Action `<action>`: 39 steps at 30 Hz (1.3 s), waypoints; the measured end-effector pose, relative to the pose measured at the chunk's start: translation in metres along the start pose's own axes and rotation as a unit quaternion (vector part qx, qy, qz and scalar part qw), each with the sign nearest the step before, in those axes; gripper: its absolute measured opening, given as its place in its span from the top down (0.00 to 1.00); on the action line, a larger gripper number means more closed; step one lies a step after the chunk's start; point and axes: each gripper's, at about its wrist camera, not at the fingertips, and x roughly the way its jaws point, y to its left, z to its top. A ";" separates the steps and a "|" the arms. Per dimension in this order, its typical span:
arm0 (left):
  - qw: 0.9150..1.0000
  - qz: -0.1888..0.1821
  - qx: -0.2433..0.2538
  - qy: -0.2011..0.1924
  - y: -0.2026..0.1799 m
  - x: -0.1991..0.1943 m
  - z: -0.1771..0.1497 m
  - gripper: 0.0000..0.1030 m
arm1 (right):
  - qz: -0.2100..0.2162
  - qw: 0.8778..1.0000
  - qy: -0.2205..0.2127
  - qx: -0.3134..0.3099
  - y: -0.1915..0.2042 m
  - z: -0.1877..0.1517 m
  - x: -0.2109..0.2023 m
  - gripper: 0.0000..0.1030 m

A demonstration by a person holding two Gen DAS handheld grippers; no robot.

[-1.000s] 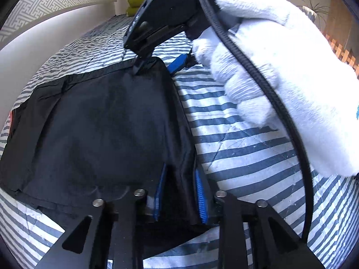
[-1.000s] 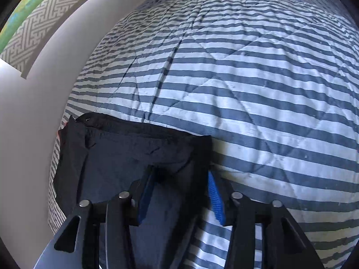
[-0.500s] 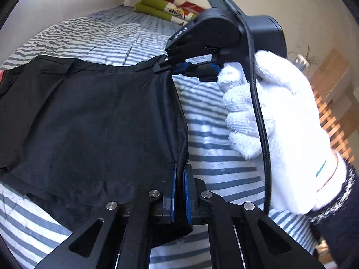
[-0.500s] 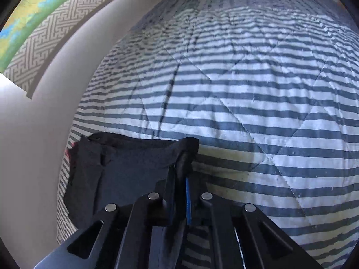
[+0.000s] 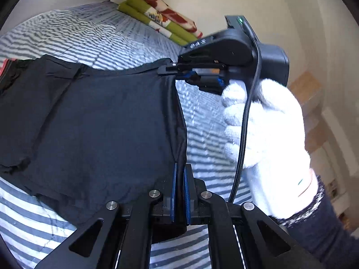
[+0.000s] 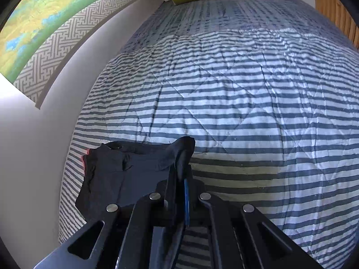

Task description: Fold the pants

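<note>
1. Pants [image 5: 101,121], black, lie spread on the striped bed [image 6: 246,112].
2. We see the left gripper [image 5: 179,179] pinching their near edge.
3. The right gripper [image 6: 182,174] pinches the far corner.

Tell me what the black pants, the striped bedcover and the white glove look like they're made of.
Pants: thin matte woven fabric, possibly a cotton or synthetic blend; it drapes limply with soft creases and no sheen.
Bedcover: quilted, padded cloth, likely cotton; stitched diagonal lines cross its stripes.
Glove: knitted yarn, probably cotton; looped, fuzzy texture and a ribbed cuff.
</note>
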 end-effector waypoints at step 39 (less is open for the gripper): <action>0.961 0.196 -0.164 -0.109 0.271 -0.173 0.006 0.81 | 0.059 0.981 0.000 -0.184 0.235 -0.003 0.101 0.65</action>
